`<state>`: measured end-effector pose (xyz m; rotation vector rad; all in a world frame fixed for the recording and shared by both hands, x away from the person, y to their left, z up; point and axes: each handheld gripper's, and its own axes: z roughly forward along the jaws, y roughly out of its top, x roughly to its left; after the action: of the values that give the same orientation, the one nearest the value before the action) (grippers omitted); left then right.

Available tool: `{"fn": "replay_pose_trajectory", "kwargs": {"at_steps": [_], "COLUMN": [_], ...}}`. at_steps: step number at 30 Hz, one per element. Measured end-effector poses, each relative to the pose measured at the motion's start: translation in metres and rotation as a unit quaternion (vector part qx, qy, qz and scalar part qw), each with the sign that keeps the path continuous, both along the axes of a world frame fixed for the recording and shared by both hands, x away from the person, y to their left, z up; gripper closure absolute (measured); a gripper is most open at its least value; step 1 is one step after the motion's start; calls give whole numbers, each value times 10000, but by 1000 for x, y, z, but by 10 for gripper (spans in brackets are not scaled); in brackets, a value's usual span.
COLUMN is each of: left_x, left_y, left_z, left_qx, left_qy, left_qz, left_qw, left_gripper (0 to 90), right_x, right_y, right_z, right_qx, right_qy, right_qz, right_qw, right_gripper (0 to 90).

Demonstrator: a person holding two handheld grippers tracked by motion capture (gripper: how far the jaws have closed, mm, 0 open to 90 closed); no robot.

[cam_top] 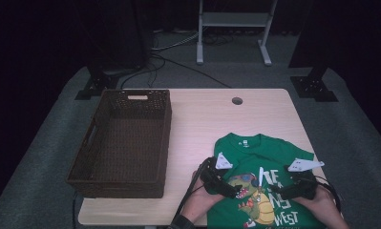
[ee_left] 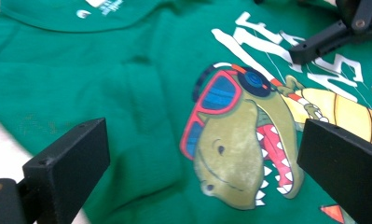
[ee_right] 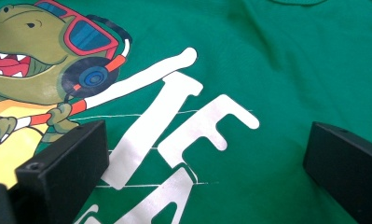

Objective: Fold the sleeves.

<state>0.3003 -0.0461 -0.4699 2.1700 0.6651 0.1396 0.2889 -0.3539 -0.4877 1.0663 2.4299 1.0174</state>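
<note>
- Green T-shirt (cam_top: 264, 157) lies flat, print side up, on the near right part of the light wooden desk (cam_top: 202, 119), its collar pointing away from the person and its lower part running off the bottom of the high view.
- Its print shows a cartoon dinosaur (ee_left: 239, 144) with red sunglasses and blue headphones, with big white letters (ee_right: 174, 130) beside it.
- Left hand-held gripper (cam_top: 221, 183) hovers low over the shirt's left half, just above the dinosaur print; in the left gripper view its two black jaws stand wide apart with nothing between them but the cloth below, and I cannot tell whether their tips touch the fabric.
- Right hand-held gripper (cam_top: 293, 188) sits over the shirt's right half, near the white letters; in the right gripper view its jaws are also spread wide, with only the lettered cloth beneath them and nothing clamped.
- The two hand-held grippers point toward each other across the middle of the print, near but apart; the tip of the right one shows at the top right of the left gripper view.
- Both of the person's hands come in from the bottom edge of the high view, each holding one hand-held gripper.
- A dark brown wicker basket (cam_top: 166, 138) stands on the left part of the desk, well apart from the shirt.
</note>
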Motion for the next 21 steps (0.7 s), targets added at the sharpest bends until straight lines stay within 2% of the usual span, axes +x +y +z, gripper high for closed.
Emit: {"fn": "replay_pose_trajectory", "kwargs": {"at_steps": [5, 8, 11, 21], "left_x": [-2, -4, -7, -4], "left_y": [-7, -9, -10, 0], "left_z": [-11, -13, -15, -15], "left_qx": [324, 421, 688, 675], "left_qy": [-46, -159, -455, -437], "left_qz": [-55, -34, 43, 56], "left_qw": [9994, 9990, 9966, 9967], "left_gripper": [14, 2, 4, 5], "right_x": [0, 0, 0, 3], "right_y": [0, 0, 0, 6], "right_z": [0, 0, 0, 0], "right_qx": [0, 0, 0, -3], "right_qy": [-1, -1, 0, 0], "right_qz": [0, 1, 1, 20], "right_qw": [10000, 10000, 10000, 10000], "right_gripper": [0, 0, 0, 0]}}
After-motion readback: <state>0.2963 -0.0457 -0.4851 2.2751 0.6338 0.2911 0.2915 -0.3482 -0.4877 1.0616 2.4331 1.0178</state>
